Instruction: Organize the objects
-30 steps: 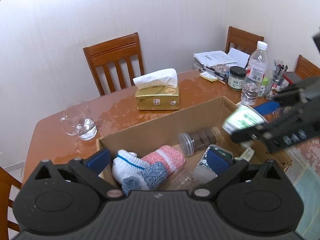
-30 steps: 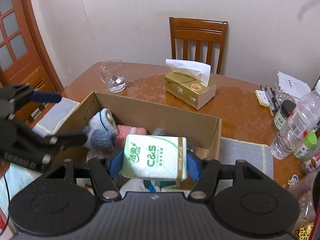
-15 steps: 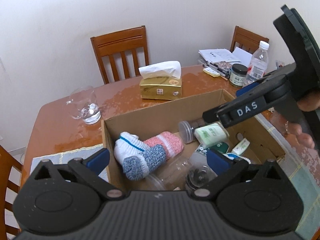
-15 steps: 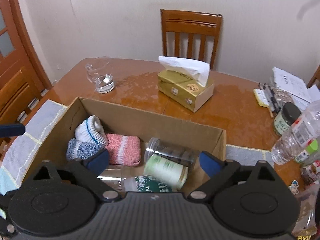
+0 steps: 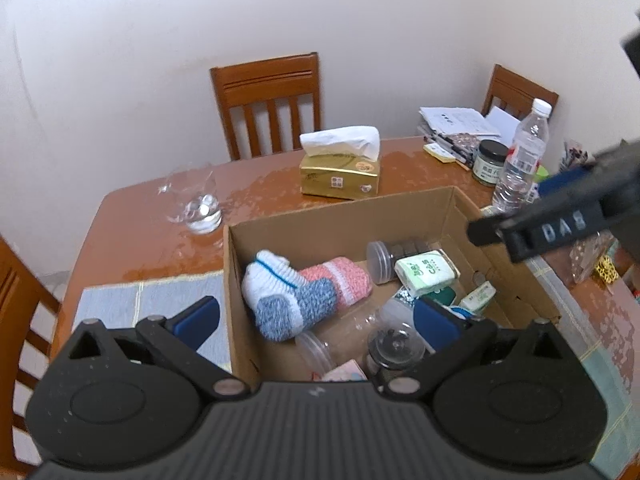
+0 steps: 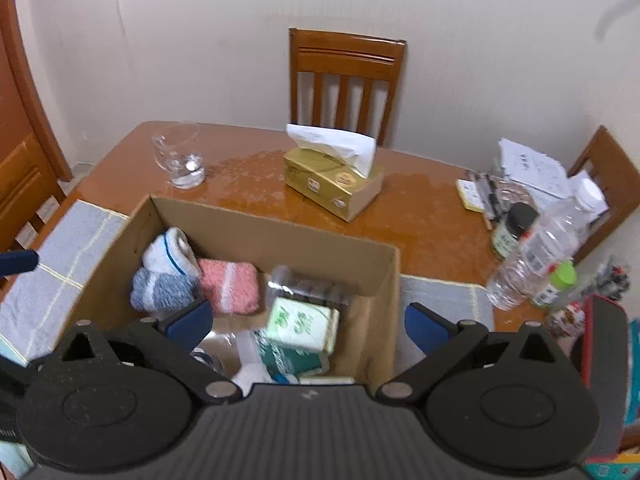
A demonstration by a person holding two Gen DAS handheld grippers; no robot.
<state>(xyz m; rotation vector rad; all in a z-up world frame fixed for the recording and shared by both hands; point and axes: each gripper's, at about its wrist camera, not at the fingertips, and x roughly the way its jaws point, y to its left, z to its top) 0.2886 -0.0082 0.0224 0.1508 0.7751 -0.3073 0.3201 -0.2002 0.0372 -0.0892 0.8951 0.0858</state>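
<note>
Your right gripper [image 6: 308, 324] stood wide open and empty above the cardboard box [image 6: 280, 236]; your left gripper [image 5: 316, 320] was likewise spread, holding nothing. The green tissue pack [image 6: 302, 324] lay inside the box, resting on a clear jar [image 5: 394, 254] beside the rolled socks [image 5: 288, 292]. The pack likely was light and soft; you would best have gripped it across its narrow sides, gently.

Matt cardboard box [image 5: 340, 224] on glossy wooden table [image 5: 132, 224]; fuzzy knitted socks [image 5: 288, 296] inside
</note>
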